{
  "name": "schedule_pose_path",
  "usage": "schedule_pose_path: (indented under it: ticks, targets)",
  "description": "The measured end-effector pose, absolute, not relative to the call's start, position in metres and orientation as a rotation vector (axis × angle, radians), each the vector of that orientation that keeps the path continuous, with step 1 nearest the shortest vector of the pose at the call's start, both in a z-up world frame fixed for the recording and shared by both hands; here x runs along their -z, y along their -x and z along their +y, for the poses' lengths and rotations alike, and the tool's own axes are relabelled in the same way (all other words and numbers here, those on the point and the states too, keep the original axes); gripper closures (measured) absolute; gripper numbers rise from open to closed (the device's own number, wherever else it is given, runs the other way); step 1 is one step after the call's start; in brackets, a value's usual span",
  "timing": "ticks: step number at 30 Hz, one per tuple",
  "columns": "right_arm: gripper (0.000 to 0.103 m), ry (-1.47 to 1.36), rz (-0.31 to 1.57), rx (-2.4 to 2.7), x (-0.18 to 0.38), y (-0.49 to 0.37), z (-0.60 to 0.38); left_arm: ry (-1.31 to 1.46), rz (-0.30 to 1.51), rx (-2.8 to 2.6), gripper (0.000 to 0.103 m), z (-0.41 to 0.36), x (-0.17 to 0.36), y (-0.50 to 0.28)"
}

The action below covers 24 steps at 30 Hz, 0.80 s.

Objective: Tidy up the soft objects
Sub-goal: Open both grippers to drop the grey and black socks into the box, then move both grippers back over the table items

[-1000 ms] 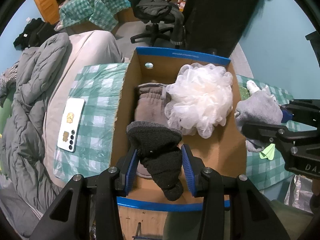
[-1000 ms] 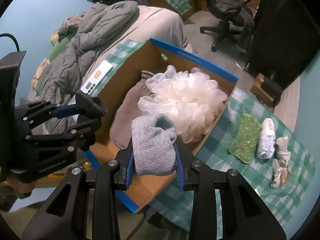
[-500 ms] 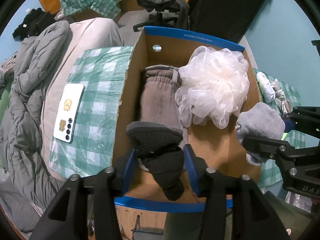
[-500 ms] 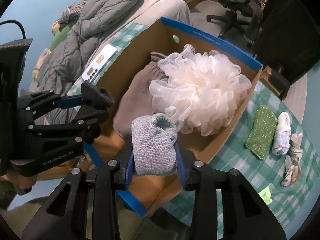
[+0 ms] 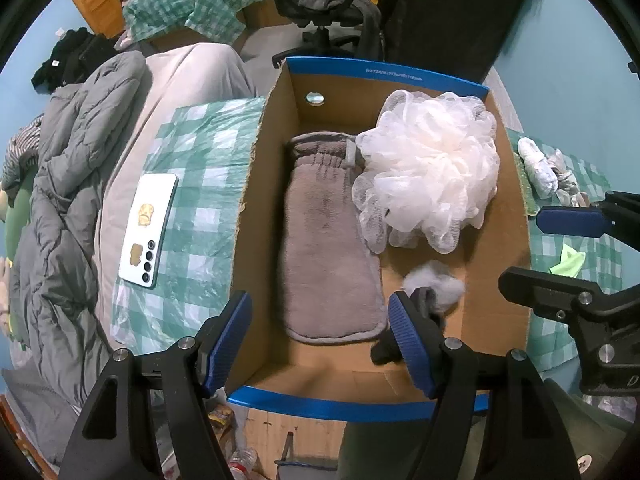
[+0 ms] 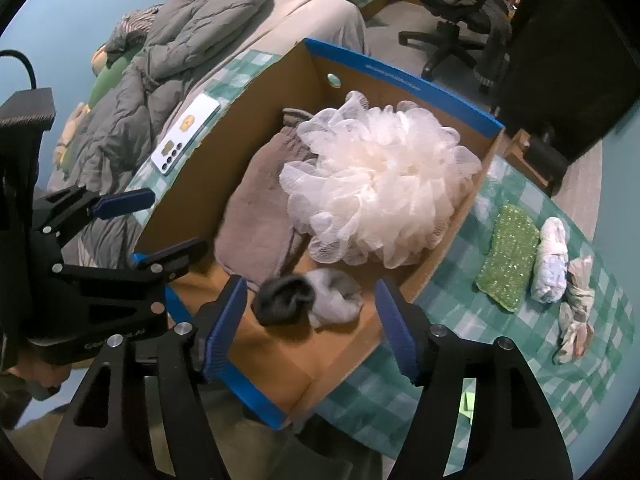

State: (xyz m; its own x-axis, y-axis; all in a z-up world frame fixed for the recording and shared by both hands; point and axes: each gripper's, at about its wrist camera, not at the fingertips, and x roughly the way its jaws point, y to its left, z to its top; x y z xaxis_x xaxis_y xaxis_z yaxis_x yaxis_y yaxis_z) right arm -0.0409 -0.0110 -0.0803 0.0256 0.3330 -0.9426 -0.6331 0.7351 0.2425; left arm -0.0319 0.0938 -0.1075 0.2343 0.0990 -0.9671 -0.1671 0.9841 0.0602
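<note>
A cardboard box with blue rims holds a white bath pouf, a grey-brown mitt, a dark sock and a light grey sock. Both socks lie loose on the box floor near its front. My left gripper is open and empty above the box's front. My right gripper is open and empty above the two socks.
A phone lies on the green checked cloth left of the box. A green sponge cloth, a rolled white cloth and a knotted rag lie right of it. Grey bedding at left, an office chair behind.
Both grippers opened. The dark sock left my left gripper and the light grey sock left my right gripper; both now lie in the box.
</note>
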Motion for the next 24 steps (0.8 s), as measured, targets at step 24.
schedule_pose_path:
  ticks: [24]
  targets:
    - [0.032, 0.231, 1.315, -0.62, 0.067, 0.032, -0.078, 0.003, 1.309, -0.103, 0.028, 0.04, 0.092, 0.016]
